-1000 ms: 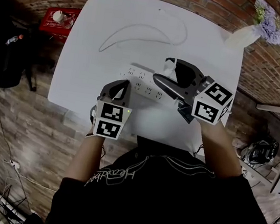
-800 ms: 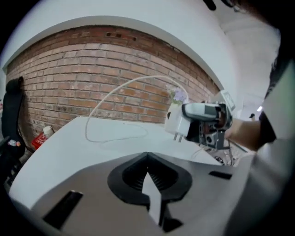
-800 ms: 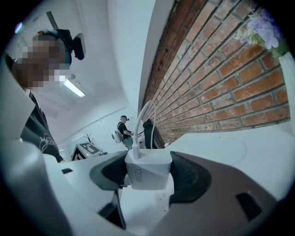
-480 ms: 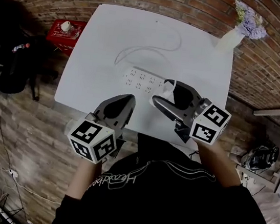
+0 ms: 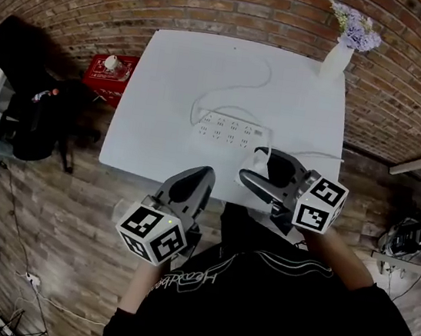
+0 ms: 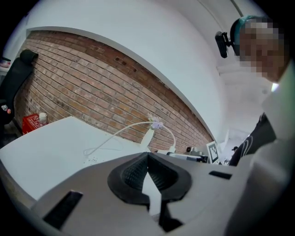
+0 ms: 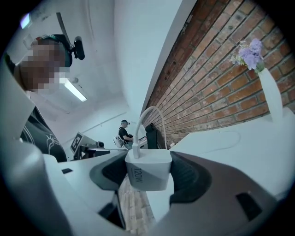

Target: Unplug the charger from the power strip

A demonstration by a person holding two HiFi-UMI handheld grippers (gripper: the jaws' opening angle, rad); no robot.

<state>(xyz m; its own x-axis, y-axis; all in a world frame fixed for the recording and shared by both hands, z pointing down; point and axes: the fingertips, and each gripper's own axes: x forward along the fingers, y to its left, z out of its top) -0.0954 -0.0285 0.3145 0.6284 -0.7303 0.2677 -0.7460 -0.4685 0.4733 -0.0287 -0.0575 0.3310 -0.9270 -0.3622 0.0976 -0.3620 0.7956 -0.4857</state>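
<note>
We judge the pull itself done. The charger (image 7: 148, 174) sits clamped between the jaws of the right gripper (image 5: 255, 170), with its cable (image 7: 148, 120) rising from its top. In the head view it hangs near the lower edge of the desk (image 5: 169, 72), right of centre. It is clear of the power strip (image 5: 230, 130), which lies at the middle of the desk. The left gripper (image 6: 147, 156) hovers lower in the frame, off the desk, its jaws closed together on nothing.

What remains, as we see it, is to lay the charger down and open the jaws. That calls for a short carry towards the top of the frame, onto bare desk. Room is generous left of the strip and above it. The vase (image 5: 336, 61) stands at the desk's upper right corner, well apart. The lower edge lies close by the charger, so we would release well inside it.
</note>
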